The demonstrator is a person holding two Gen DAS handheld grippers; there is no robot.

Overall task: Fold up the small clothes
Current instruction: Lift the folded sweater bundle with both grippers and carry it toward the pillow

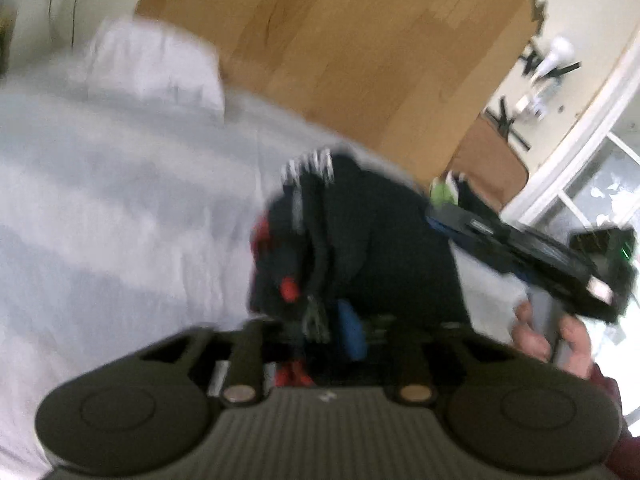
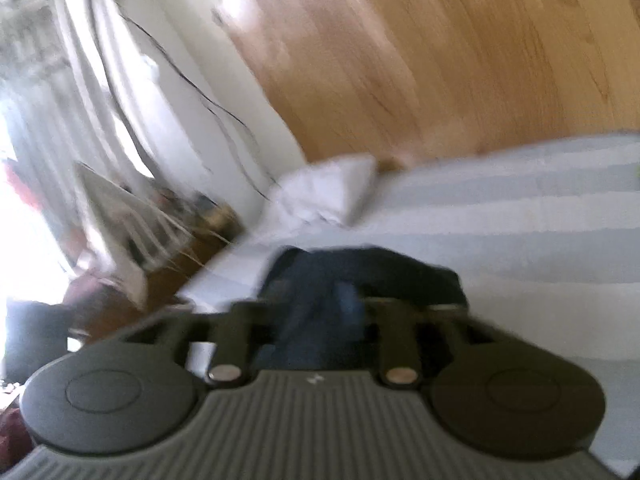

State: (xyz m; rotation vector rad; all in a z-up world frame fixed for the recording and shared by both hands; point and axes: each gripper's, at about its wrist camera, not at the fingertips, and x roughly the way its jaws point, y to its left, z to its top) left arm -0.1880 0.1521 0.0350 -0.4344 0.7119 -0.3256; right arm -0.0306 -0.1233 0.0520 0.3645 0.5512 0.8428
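Left and right wrist views, both blurred. A dark garment (image 1: 360,240) with white stripes and red patches hangs bunched over a striped bed (image 1: 120,208), close in front of the left hand-held gripper (image 1: 352,332). Cloth and a blue pad lie between its fingers, so it appears clamped on the garment, though blur hides the contact. The right hand-held gripper (image 1: 516,252) enters from the right, held in a hand (image 1: 552,340). In its own view the garment (image 2: 360,276) fills the gap between the fingers, so it too seems closed on the cloth; this is likewise not sharp.

Judged step: lifting the garment by two points to spread it. To do it well, the two grips should draw apart until the cloth hangs flat, then lower one edge onto the bed before folding; a grip on several layers would carry the bunch into the fold.

Surroundings: a white pillow (image 1: 160,68) lies at the bed's far edge, apart from the garment. Wooden floor (image 1: 360,60) lies beyond. Cables (image 2: 188,80) run along the wall. A green item (image 1: 442,192) sits behind the garment, unidentifiable. Nothing on the bed blocks the laying area.
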